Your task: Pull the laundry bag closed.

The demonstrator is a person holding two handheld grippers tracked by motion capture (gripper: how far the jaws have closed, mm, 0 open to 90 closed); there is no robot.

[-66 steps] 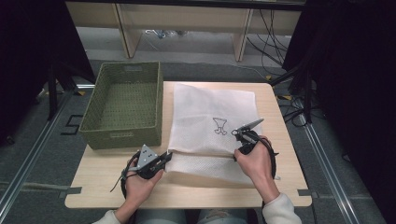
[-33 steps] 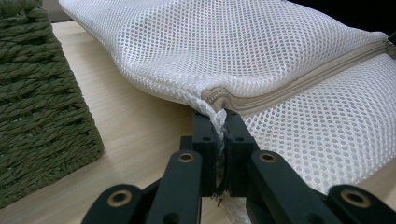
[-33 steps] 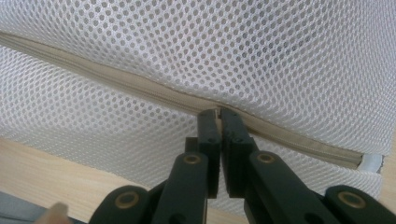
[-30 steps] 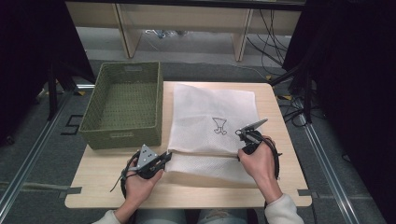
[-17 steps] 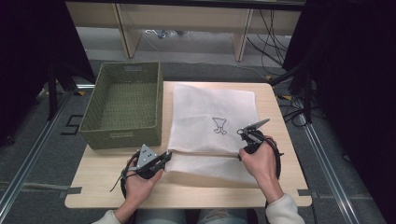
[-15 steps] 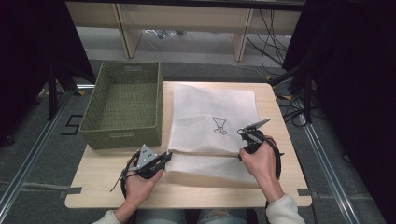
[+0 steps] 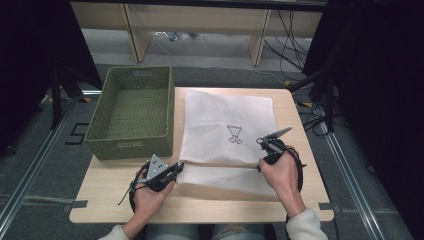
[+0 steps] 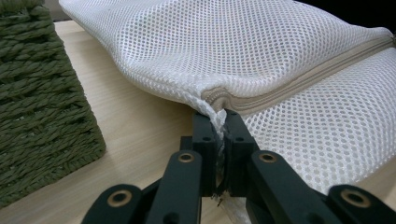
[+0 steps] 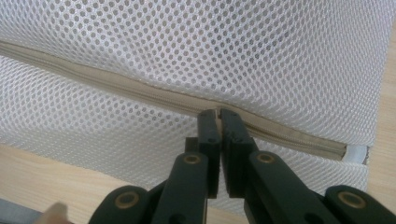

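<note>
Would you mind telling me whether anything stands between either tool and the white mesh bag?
Nothing visible does: the left tool is shut on the corner of the mesh bag, and the right tool is shut at its zipper.

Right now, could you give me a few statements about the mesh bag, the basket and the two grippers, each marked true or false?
1. The left gripper is shut on the mesh bag at the end of its zipper. True.
2. The woven basket holds folded clothes. False: nothing lies in it.
3. The right gripper has its jaws closed at the zipper line. True.
4. The bag lies inside the basket. False: it lies flat on the table, beside the basket.
5. The bag bears a small dark drawing. True.
</note>
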